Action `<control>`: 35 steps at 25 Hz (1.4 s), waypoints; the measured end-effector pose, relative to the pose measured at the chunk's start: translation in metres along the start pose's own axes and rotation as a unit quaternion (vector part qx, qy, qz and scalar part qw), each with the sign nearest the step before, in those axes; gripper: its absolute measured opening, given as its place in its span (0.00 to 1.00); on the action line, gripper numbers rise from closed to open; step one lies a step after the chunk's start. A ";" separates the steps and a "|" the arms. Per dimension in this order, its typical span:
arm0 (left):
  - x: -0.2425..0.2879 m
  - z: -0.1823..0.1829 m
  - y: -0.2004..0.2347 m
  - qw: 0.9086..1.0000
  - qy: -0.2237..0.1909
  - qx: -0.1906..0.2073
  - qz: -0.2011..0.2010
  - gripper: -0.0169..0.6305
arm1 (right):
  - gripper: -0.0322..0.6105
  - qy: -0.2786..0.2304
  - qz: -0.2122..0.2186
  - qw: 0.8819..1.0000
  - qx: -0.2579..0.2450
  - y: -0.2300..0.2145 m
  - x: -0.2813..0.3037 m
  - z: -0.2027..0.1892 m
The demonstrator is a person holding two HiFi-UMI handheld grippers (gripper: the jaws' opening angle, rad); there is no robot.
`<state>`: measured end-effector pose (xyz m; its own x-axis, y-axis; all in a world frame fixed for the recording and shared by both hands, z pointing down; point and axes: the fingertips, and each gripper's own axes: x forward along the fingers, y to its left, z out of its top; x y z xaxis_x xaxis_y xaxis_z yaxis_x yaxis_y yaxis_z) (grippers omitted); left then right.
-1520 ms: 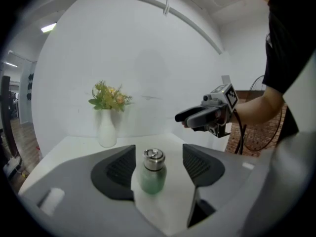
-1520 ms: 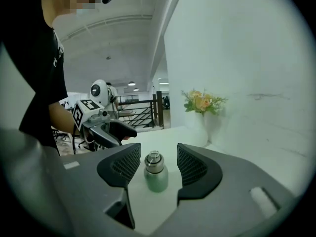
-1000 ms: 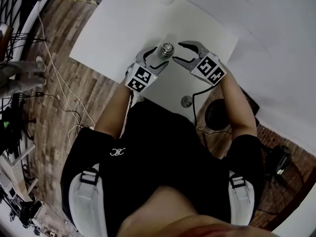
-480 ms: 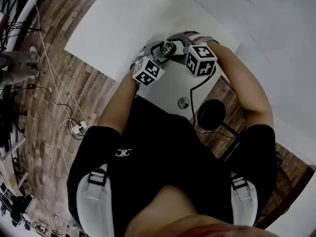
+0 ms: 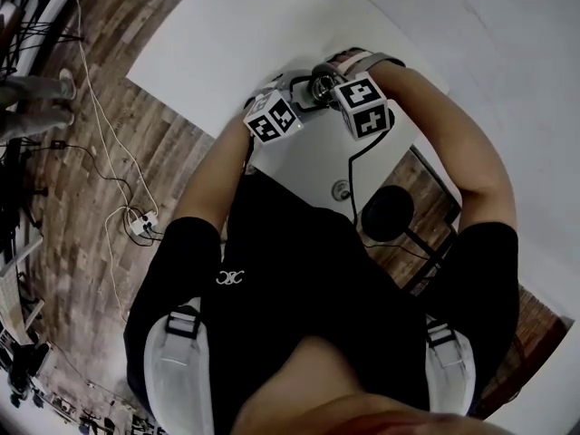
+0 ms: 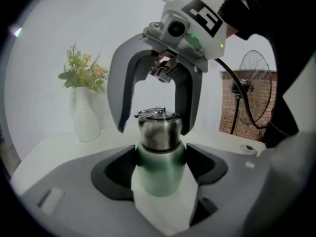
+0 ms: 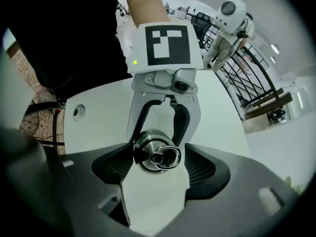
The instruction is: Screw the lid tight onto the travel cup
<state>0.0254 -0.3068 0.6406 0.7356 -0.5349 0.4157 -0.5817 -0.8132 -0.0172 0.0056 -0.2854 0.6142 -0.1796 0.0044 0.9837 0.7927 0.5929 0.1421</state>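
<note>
Where the travel cup (image 6: pixel 158 177) stands upright on the table (image 5: pixel 227 34), lid (image 7: pixel 148 149) uppermost, the left gripper (image 6: pixel 159 154) lies level, jaws apart and close beside its body. The right gripper (image 7: pixel 160 151), forearm arched over, points down, jaws opening around the lid.

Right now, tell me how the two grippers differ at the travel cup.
The left gripper sits side-on, jaws flanking the travel cup's green body; the right gripper points down from above, jaws opening around the steel lid. Both straddle the same cup.
</note>
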 end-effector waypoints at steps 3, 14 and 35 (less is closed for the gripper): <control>0.003 -0.002 -0.003 1.000 0.004 0.003 -0.009 0.60 | 0.51 0.011 0.004 1.000 0.009 0.002 0.010 -0.012; 0.001 -0.007 -0.006 1.000 0.015 0.016 -0.015 0.60 | 0.50 -0.066 -0.036 0.982 0.175 -0.001 0.010 -0.005; -0.006 -0.001 0.000 1.000 0.001 -0.009 -0.011 0.60 | 0.47 -0.240 -0.337 0.595 0.689 -0.025 -0.013 -0.016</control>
<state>0.0203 -0.3037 0.6394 0.7472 -0.5163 0.4184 -0.5715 -0.8205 0.0081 -0.0029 -0.3136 0.6000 -0.5941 -0.5751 0.5623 -0.7247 0.6860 -0.0641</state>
